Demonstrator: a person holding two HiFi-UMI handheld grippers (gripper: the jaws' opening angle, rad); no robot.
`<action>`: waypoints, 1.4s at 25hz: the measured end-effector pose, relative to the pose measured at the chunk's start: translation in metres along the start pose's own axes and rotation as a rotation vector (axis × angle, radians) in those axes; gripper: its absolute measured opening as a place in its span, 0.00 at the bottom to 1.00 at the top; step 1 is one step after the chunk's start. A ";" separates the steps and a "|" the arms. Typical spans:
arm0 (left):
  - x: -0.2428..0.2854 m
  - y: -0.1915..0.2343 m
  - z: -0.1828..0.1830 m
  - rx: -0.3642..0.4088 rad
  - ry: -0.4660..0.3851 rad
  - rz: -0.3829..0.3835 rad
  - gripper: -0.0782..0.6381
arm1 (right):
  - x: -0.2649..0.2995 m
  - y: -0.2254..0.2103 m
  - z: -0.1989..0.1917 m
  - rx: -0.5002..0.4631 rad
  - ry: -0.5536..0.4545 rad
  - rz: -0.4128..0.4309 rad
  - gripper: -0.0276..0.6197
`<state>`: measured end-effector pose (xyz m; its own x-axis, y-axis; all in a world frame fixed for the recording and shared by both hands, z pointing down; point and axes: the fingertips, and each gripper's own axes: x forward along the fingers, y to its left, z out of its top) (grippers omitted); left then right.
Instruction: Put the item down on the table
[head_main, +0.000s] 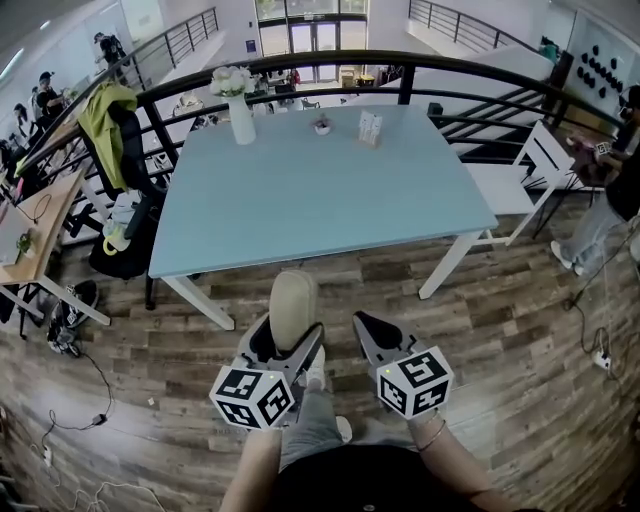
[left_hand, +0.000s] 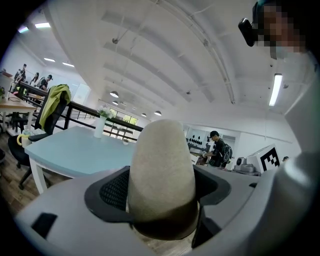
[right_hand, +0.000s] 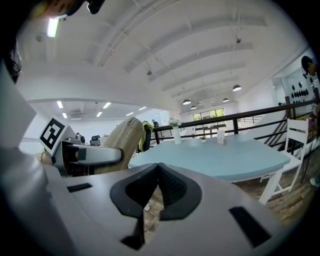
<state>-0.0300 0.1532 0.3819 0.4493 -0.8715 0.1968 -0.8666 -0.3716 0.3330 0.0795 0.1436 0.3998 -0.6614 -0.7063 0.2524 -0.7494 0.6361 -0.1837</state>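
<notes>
Beige item (head_main: 293, 308), rounded at its top and soft-looking, stands upright between the jaws of the left gripper (head_main: 290, 345), which are clamped on its lower part. It hangs over the wooden floor (head_main: 500, 330), just short of the near edge of the pale blue table (head_main: 320, 190), not above it. Beside it, the right gripper (head_main: 366, 327) holds nothing, its jaws pressed together. Near the table's far left corner stands a white vase (head_main: 241, 120) with flowers, and a white chair (head_main: 530, 165) sits off the right edge.
</notes>
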 end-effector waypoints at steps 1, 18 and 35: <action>0.005 0.004 0.002 -0.010 -0.002 -0.002 0.64 | 0.005 -0.004 0.002 0.000 0.001 -0.004 0.05; 0.105 0.107 0.054 0.018 0.020 -0.048 0.64 | 0.140 -0.057 0.036 0.021 0.005 -0.066 0.05; 0.208 0.183 0.110 0.042 0.047 -0.163 0.64 | 0.246 -0.104 0.075 0.041 -0.022 -0.164 0.05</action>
<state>-0.1189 -0.1314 0.3824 0.5933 -0.7831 0.1861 -0.7894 -0.5208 0.3250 -0.0072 -0.1195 0.4096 -0.5299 -0.8067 0.2618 -0.8480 0.4985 -0.1801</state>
